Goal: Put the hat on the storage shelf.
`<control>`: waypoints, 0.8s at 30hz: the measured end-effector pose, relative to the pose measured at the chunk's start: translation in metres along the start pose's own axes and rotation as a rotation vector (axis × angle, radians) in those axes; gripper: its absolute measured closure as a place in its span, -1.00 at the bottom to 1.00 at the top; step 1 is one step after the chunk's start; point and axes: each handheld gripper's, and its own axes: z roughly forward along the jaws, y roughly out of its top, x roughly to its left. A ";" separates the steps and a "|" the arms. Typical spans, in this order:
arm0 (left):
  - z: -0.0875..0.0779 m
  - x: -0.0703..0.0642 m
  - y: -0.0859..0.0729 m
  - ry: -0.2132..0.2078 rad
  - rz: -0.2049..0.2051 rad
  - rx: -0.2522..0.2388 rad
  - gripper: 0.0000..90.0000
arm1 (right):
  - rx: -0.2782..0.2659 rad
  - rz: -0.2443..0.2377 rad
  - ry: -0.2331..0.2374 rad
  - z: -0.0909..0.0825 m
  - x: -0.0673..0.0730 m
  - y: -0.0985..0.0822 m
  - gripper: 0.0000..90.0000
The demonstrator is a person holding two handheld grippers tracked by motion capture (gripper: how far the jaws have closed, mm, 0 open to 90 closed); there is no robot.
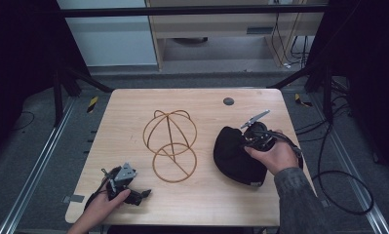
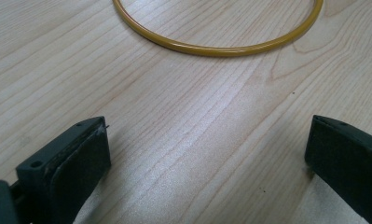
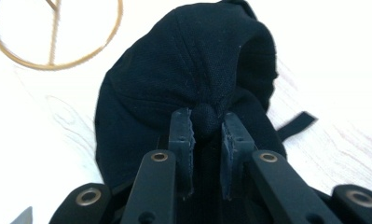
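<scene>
A black cap [image 1: 236, 153] lies on the right half of the wooden table [image 1: 128, 112]. My right gripper [image 1: 248, 139] is over it, shut on the cap's top; in the right gripper view its jaws pinch the cap's crown button [image 3: 206, 119] and the cloth [image 3: 174, 79] bunches up around it. A gold wire hat stand [image 1: 170, 144] stands at the table's middle. My left gripper [image 1: 143, 196] rests near the front left edge, held by a hand. In the left gripper view its pads [image 2: 88, 161] stand wide apart over bare wood, with the stand's base ring [image 2: 211, 46] ahead.
A small dark round plug [image 1: 228, 101] sits in the tabletop at the back right. Cables [image 1: 338, 190] loop on the floor to the right of the table. Black frame bars [image 1: 192, 9] run across the back and down both sides.
</scene>
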 end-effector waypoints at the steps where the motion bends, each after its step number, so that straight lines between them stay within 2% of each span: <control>1: 0.000 0.000 0.000 0.000 0.000 0.000 -1.00 | -0.023 0.003 0.002 -0.008 0.002 0.000 0.72; 6: 0.000 0.000 0.000 0.000 -0.001 0.000 -1.00 | -0.067 0.002 0.002 -0.023 0.003 0.000 0.72; 7: 0.000 0.000 0.000 0.000 0.000 0.000 -1.00 | -0.095 0.008 -0.001 -0.030 0.003 -0.001 0.72; 8: 0.000 0.000 0.000 0.000 0.000 0.000 -1.00 | -0.095 0.008 -0.001 -0.030 0.003 -0.001 0.72; 9: 0.000 0.000 0.000 0.000 0.000 0.000 -1.00 | -0.129 0.016 0.002 -0.035 0.003 -0.002 0.72; 10: 0.000 0.000 0.000 0.000 0.000 0.000 -1.00 | -0.129 0.016 0.002 -0.035 0.003 -0.002 0.72; 11: 0.000 0.000 0.000 0.000 0.000 0.000 -1.00 | -0.162 0.022 0.006 -0.041 0.002 -0.004 0.73; 12: 0.000 0.000 0.000 0.000 0.000 0.000 -1.00 | -0.162 0.022 0.006 -0.041 0.002 -0.004 0.73; 15: 0.000 0.000 0.000 0.000 0.000 0.000 -1.00 | -0.218 0.043 0.019 -0.050 0.002 -0.006 0.73; 24: 0.000 0.000 0.000 0.000 0.000 0.000 -1.00 | -0.286 0.051 0.030 -0.065 0.007 -0.012 0.73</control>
